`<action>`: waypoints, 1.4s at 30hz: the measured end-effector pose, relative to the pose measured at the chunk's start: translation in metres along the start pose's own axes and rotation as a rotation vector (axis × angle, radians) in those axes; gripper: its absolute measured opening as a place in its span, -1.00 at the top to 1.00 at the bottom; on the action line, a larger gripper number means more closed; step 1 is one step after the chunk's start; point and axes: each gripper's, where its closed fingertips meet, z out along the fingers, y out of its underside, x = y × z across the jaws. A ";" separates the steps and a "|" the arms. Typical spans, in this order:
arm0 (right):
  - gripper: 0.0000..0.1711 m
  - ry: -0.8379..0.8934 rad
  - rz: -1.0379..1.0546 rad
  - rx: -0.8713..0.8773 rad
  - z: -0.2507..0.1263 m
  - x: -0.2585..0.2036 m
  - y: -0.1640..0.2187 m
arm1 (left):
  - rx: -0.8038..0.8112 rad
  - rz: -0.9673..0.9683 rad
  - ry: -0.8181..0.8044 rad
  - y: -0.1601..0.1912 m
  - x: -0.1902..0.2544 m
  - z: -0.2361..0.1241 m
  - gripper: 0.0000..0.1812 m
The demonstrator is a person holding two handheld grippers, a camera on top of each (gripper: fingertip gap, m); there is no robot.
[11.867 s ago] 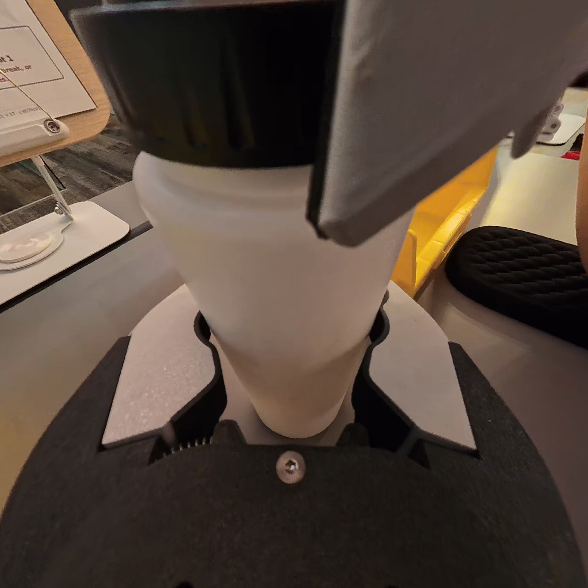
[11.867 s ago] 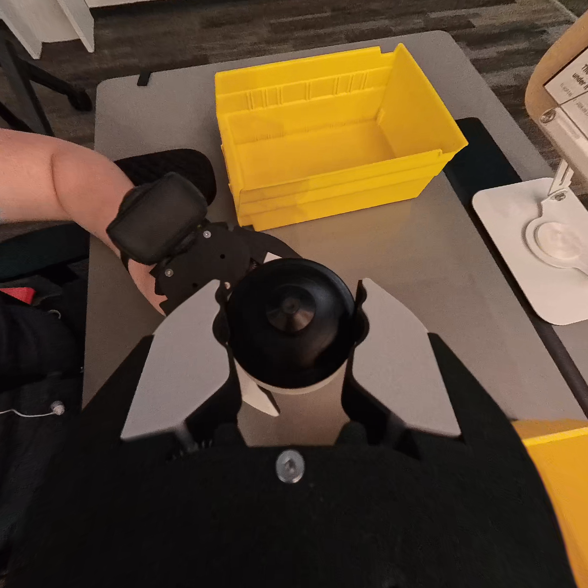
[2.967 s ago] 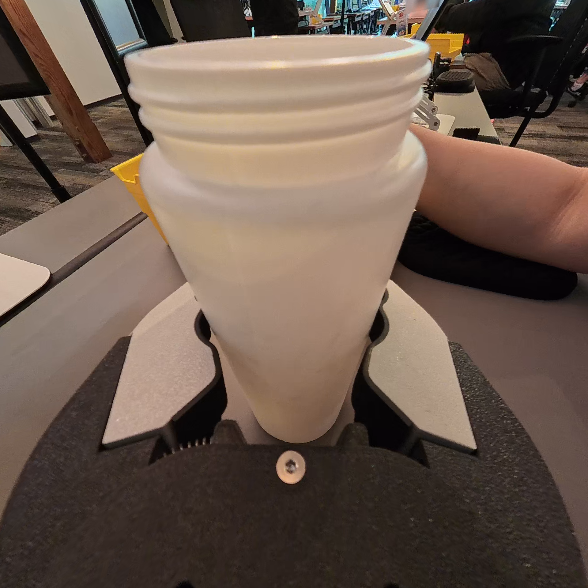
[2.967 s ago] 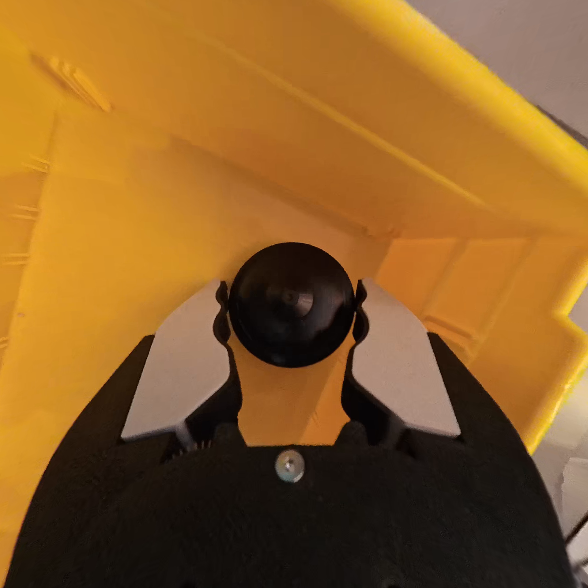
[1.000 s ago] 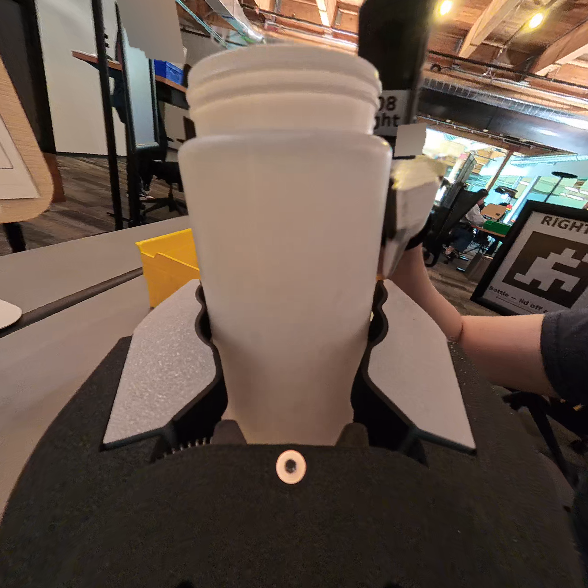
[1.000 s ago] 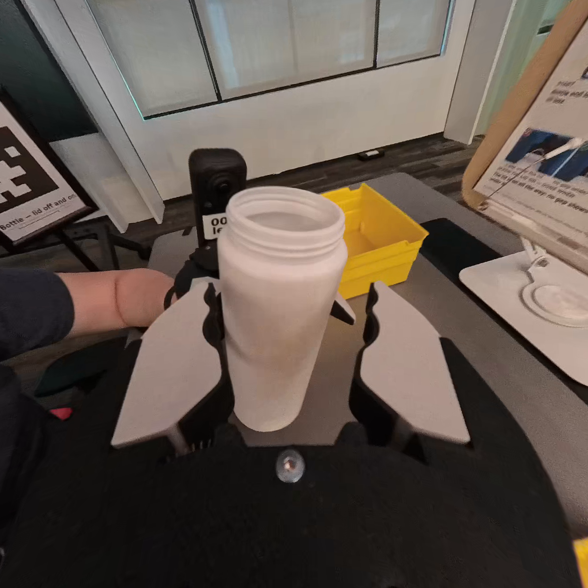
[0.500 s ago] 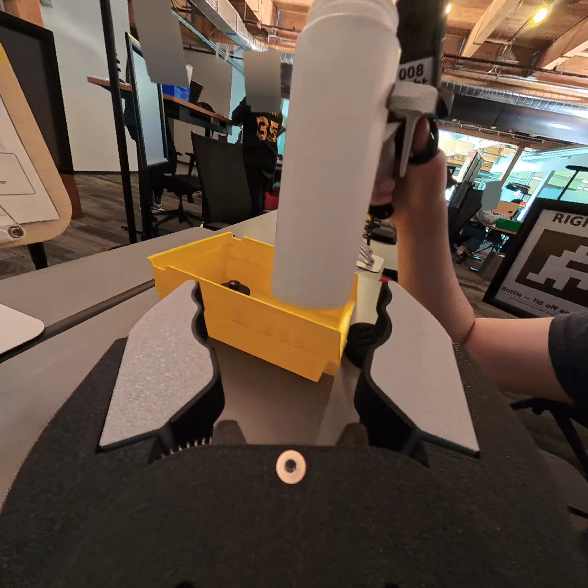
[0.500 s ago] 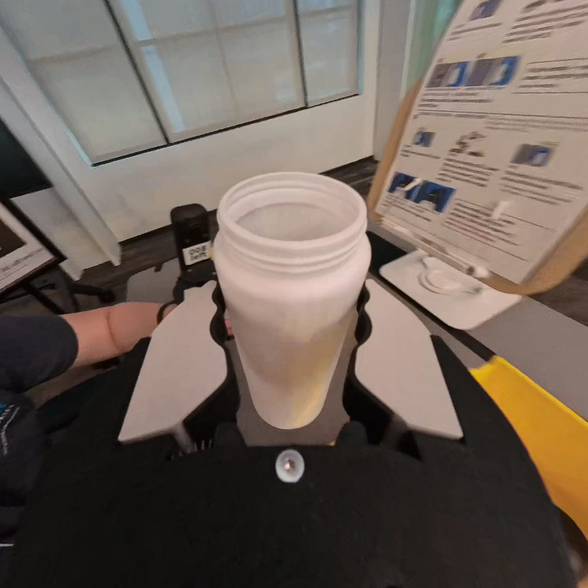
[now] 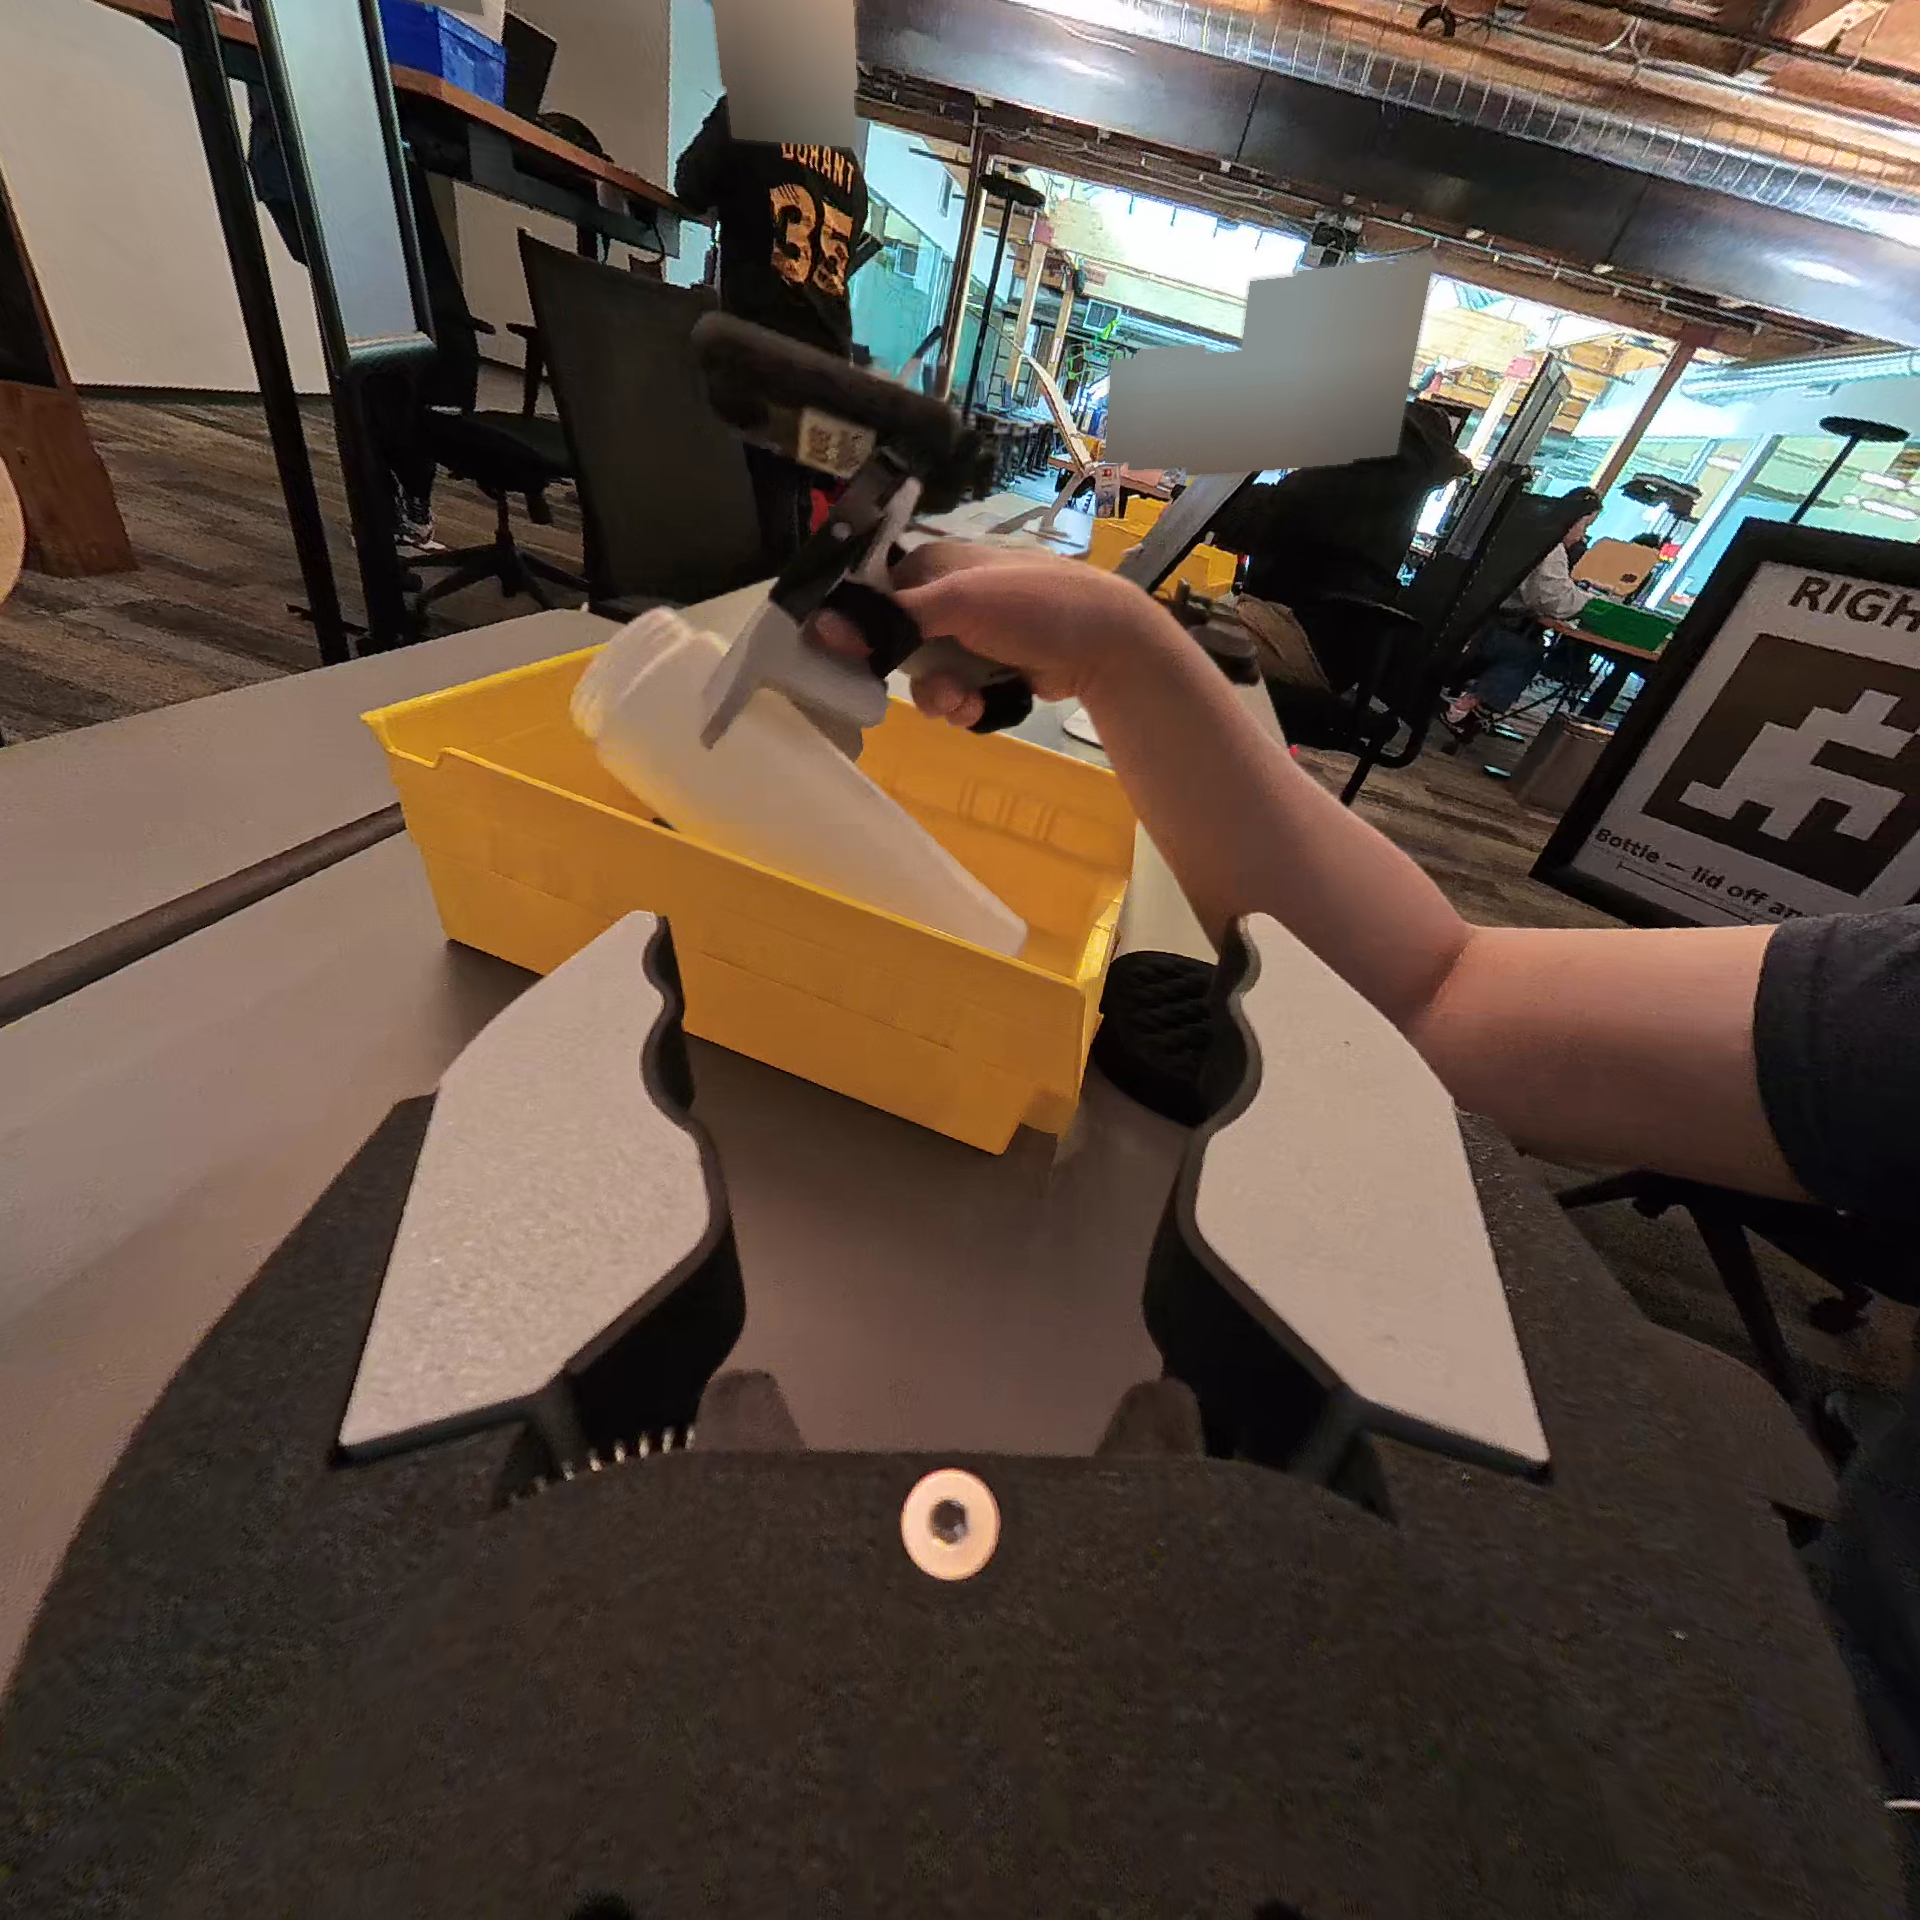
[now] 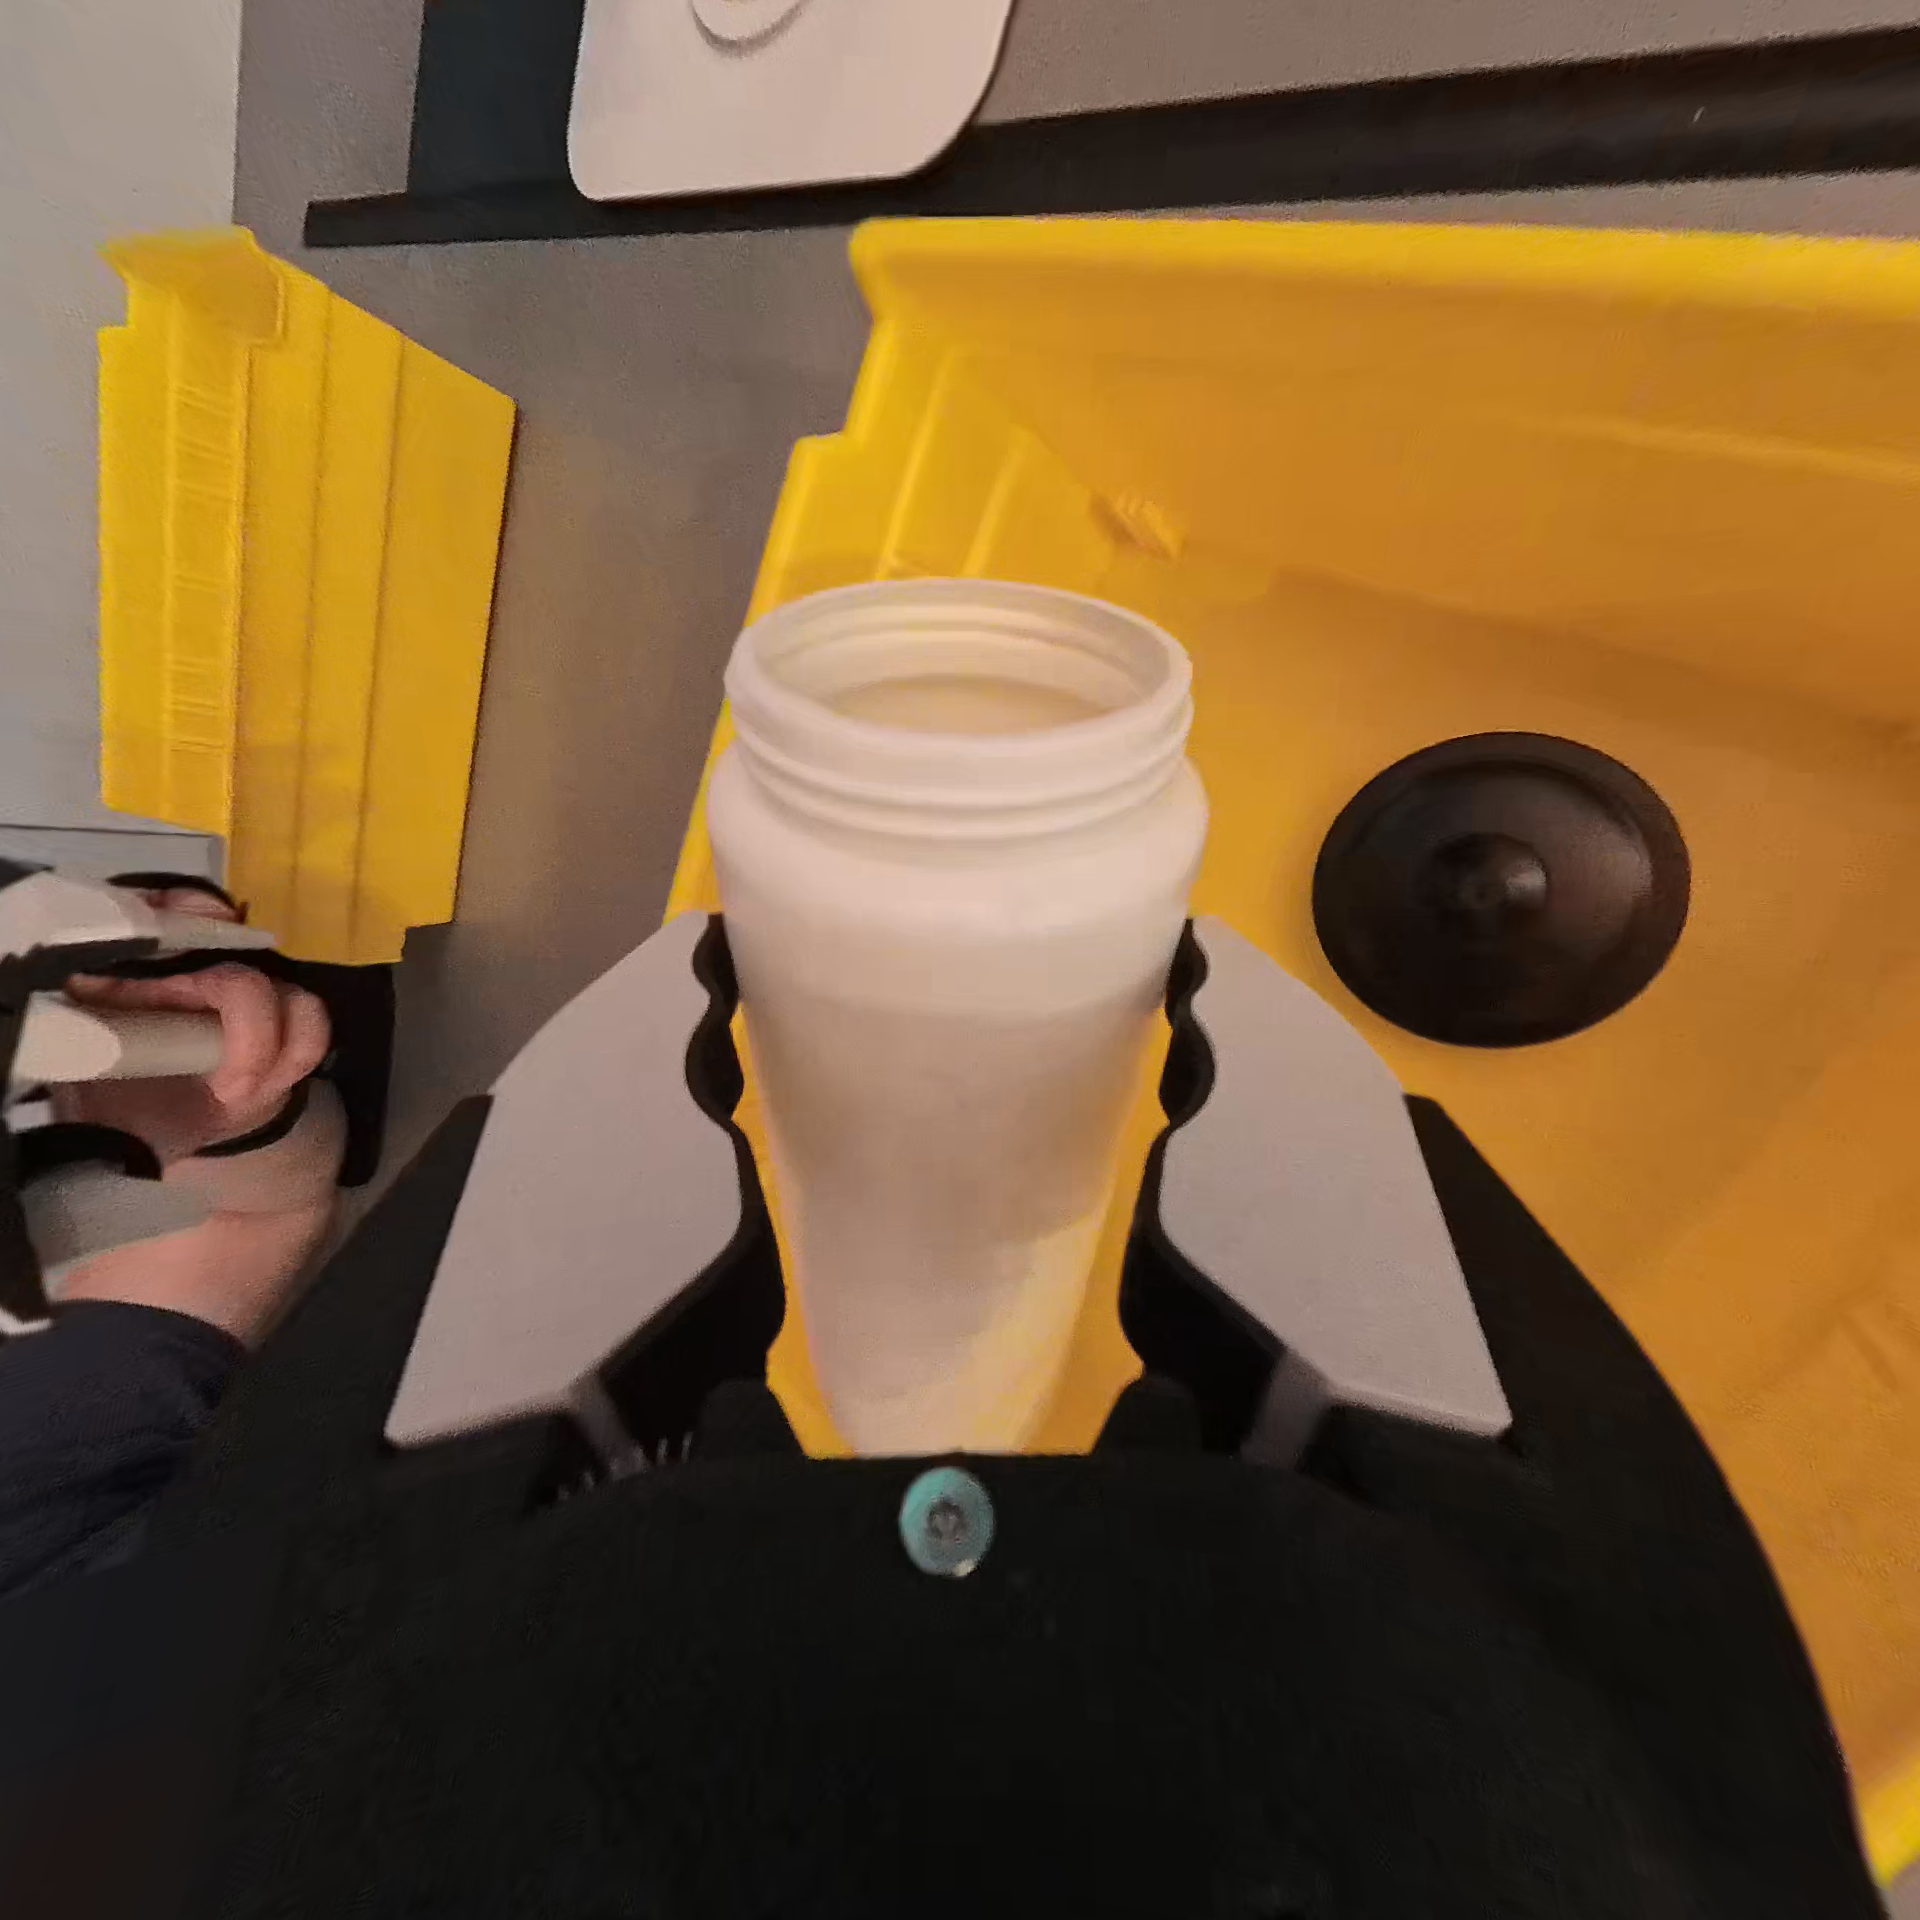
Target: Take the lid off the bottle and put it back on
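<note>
I am clamping the white, wide-mouthed plastic bottle (image 10: pixel 956 987) low on its body in my right gripper (image 10: pixel 951 1049), tilting its open threaded neck over the big yellow plastic bin (image 10: pixel 1507 499). At about three o'clock of the bottle, the round black knobbed lid (image 10: pixel 1499 888) is lying on the bin floor. My left gripper (image 9: pixel 951 1122) is hanging spread wide and holding nothing over the grey table (image 9: pixel 208 1039). With such a low grip, I judge the bottle may pivot or slip, or knock the bin wall.
</note>
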 end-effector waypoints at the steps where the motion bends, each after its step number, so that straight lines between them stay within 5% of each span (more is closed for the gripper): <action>1: 0.05 -0.003 0.027 -0.021 0.006 0.004 0.002 | -0.004 0.000 0.001 0.001 0.000 0.000 -0.07; 16: 0.05 0.212 0.072 -0.147 0.046 0.040 0.023 | -0.023 -0.001 0.009 0.004 0.002 0.002 -0.06; 24: 0.05 0.197 -0.143 -0.025 0.006 0.009 0.007 | -0.063 0.051 -0.112 -0.020 -0.013 -0.019 -0.10; 28: 0.06 0.371 -0.324 0.325 -0.091 0.001 -0.029 | -0.059 0.169 -0.392 -0.070 -0.049 -0.079 -0.05; 31: 0.05 0.598 -0.354 0.360 -0.128 0.040 -0.015 | -0.210 0.186 -0.680 -0.080 -0.088 -0.147 -0.03; 35: 0.12 0.567 -0.097 0.072 -0.107 0.093 0.027 | -0.519 0.004 -1.038 -0.046 -0.135 -0.256 -0.03; 38: 0.23 0.515 0.025 -0.036 -0.087 0.111 0.045 | -0.557 -0.186 -1.126 -0.024 -0.156 -0.305 0.19; 42: 0.42 0.496 0.074 -0.194 -0.074 0.123 0.071 | -0.689 -0.339 -1.299 0.013 -0.181 -0.361 0.18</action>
